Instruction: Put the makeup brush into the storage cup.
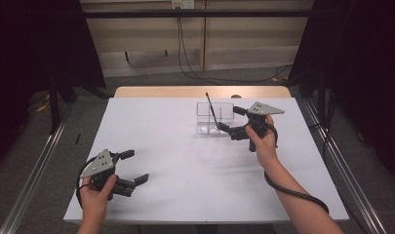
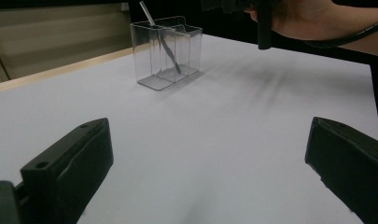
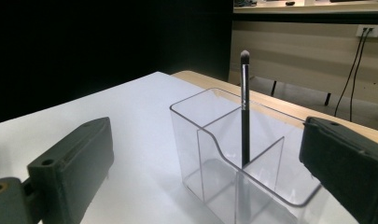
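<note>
Slim black makeup brush [image 3: 245, 112] upright in clear acrylic divided holder [image 3: 233, 158]: likely light, stiff; pinch mid-handle. Right gripper [image 1: 232, 119] jaws wide, empty, flanking holder. Left gripper [image 1: 131, 167] agape, empty.

No readable text

No lettering, label, brand, number or sign can be read on anything in these three views.

Dim room, white table [image 1: 185, 185]
Grey floor [image 1: 151, 78], black curtains [image 1: 34, 44] both sides, beige wall [image 1: 146, 34], cables [image 1: 185, 53] hanging from wall socket [image 1: 182, 4].
</note>
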